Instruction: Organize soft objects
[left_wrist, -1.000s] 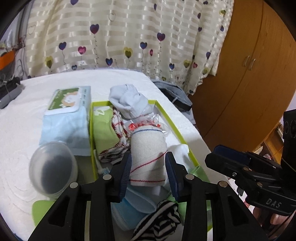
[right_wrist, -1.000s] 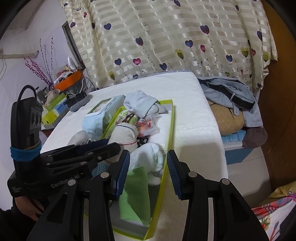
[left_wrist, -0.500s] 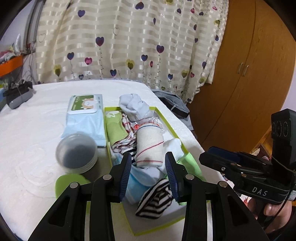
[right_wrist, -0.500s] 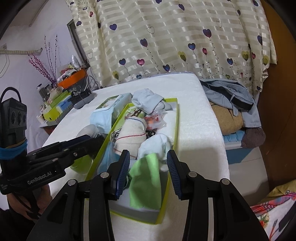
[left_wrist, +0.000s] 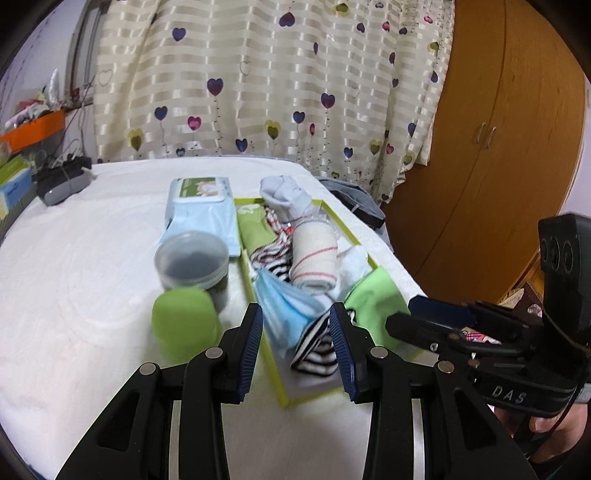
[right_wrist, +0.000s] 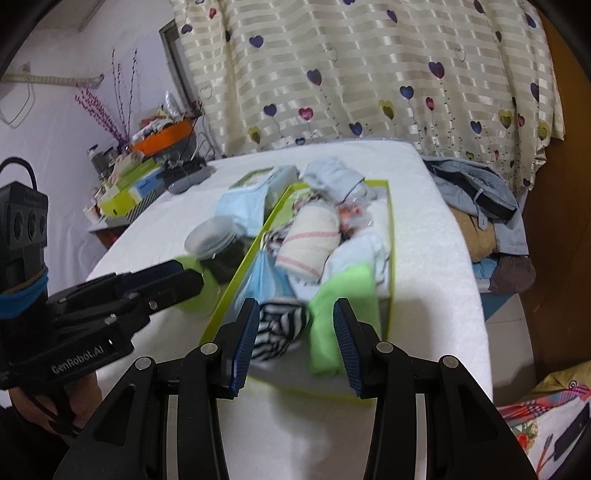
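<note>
**Operator:** Near the bed's (left_wrist: 74, 295) right edge I have both tools hovering short of the yellow-green tray (left_wrist: 364, 245). My left tool (left_wrist: 297, 350) has its jaws partly apart with nothing between the pads, and my right tool (right_wrist: 293, 341) is the same: partly open and empty.

**Observer:** Why hold them back from the tray like that?

**Operator:** My guess is that it gives me a full view of the pile before I pick a piece. From here both cameras take in the whole tray.

**Observer:** What is in it?

**Operator:** Soft things, heaped loosely. At the near end lies a black-and-white striped sock (left_wrist: 314, 349), with a light blue cloth (left_wrist: 286, 304) beside it towards the left rim and a green cloth (right_wrist: 341, 295) towards the right rim. In the middle a rolled cream cloth with red stripes (left_wrist: 314, 258) lies on top of the others. At the far end sits a grey bundle (left_wrist: 284, 195), partly over the rim, with another green piece (left_wrist: 251, 229) along the left wall.

**Observer:** And outside the tray?

**Operator:** Just beside its left wall is a pack of wipes (left_wrist: 201, 206), nearer me a clear round tub (left_wrist: 192, 260) with something dark inside, and nearest a green lid-like object (left_wrist: 184, 325), which is blurred. I judge that the sorting is not finished, since the pieces overlap and none is laid out separately.
</note>
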